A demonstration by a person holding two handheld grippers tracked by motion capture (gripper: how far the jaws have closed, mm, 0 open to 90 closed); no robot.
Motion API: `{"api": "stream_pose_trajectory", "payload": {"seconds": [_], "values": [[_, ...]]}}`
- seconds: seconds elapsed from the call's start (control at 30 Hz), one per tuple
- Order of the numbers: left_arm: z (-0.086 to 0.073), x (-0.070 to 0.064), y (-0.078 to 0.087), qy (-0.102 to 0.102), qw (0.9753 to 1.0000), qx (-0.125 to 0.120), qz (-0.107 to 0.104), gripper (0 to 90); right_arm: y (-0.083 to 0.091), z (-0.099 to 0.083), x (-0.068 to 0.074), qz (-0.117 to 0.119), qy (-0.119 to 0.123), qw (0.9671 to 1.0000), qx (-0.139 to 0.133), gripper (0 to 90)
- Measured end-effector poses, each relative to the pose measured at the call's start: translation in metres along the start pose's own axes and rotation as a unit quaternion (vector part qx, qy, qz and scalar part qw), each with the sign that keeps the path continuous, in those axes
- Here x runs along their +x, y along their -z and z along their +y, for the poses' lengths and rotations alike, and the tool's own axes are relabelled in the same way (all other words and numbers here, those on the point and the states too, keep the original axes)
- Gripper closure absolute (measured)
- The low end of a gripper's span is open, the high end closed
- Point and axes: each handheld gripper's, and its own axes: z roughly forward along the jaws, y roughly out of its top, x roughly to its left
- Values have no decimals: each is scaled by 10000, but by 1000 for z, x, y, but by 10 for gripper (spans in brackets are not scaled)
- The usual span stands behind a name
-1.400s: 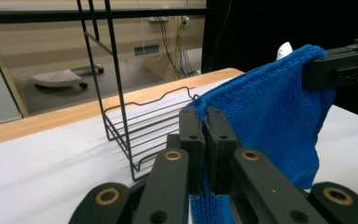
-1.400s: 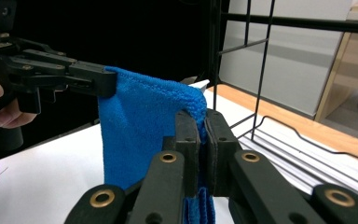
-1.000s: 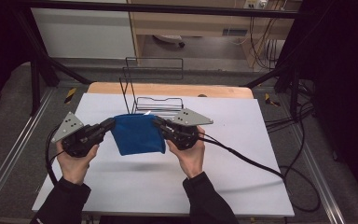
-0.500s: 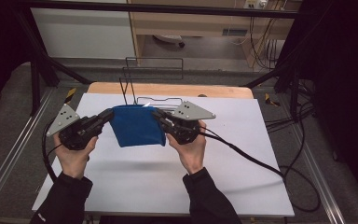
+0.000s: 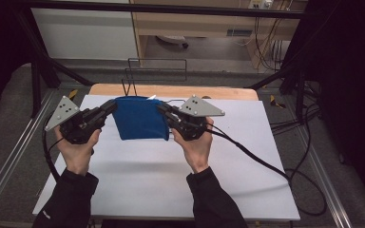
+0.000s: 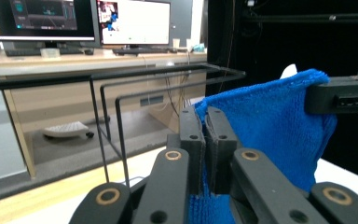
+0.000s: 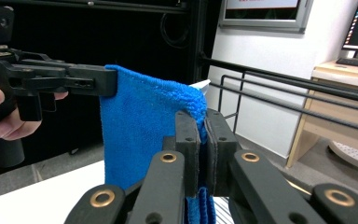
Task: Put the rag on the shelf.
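A folded blue cloth [image 5: 139, 119] hangs in the air between both grippers, above the far middle of the white table [image 5: 171, 185]. My left gripper [image 5: 112, 105] is shut on its top left corner and my right gripper [image 5: 162, 108] is shut on its top right corner. In the left gripper view the cloth [image 6: 270, 121] is pinched between the jaws of my left gripper [image 6: 204, 116], with the right gripper [image 6: 340, 95] holding its far corner. In the right gripper view the cloth [image 7: 140, 130] hangs from my right gripper [image 7: 202, 122], and the left gripper [image 7: 74, 79] grips the other corner.
A black wire rack [image 5: 156, 71] stands just behind the cloth at the table's far edge; its bars [image 6: 121, 102] show close ahead in the left gripper view and its bars [image 7: 279, 93] in the right gripper view too. Cables [image 5: 261, 159] trail right across the table.
Both grippers have lifted the blue cloth and carried it away from the person toward the wire rack. It now hangs higher and farther back than a second ago.
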Motion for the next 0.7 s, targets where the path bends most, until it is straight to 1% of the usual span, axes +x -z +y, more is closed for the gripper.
{"api": "stream_pose_trajectory", "payload": {"seconds": [0.1, 0.2, 0.23, 0.33, 0.5, 0.53, 0.57, 0.6, 0.7], "values": [[5, 0, -3, -13, 10000, -64, 4, 869, 0, 4, -2, -38, 7, 10000, -59, 861], [10, 0, -7, 23, 9999, -144, -7, 869, 1, 9, -4, -100, 70, 9999, -100, 862], [12, 0, -7, 2, 9999, -157, 0, 869, 1, 12, -5, -118, 79, 9998, -108, 861], [18, 0, -10, 15, 9996, -269, -1, 869, 0, 18, -7, -164, 124, 9996, -171, 862], [27, 1, -14, -70, 9993, -378, 4, 869, -1, 26, -10, -248, 183, 9992, -237, 861], [28, 1, -14, -45, 9992, -397, 0, 869, -1, 30, -11, -283, 242, 9989, -267, 862], [29, 1, -15, -38, 9991, -427, -6, 869, -1, 30, -11, -283, 242, 9989, -267, 862], [31, 1, -16, -37, 9990, -443, -4, 869, -2, 35, -13, -309, 241, 9988, -309, 862], [35, 2, -19, -36, 9990, -450, -4, 869, -2, 39, -14, -331, 258, 9985, -339, 862]]}}
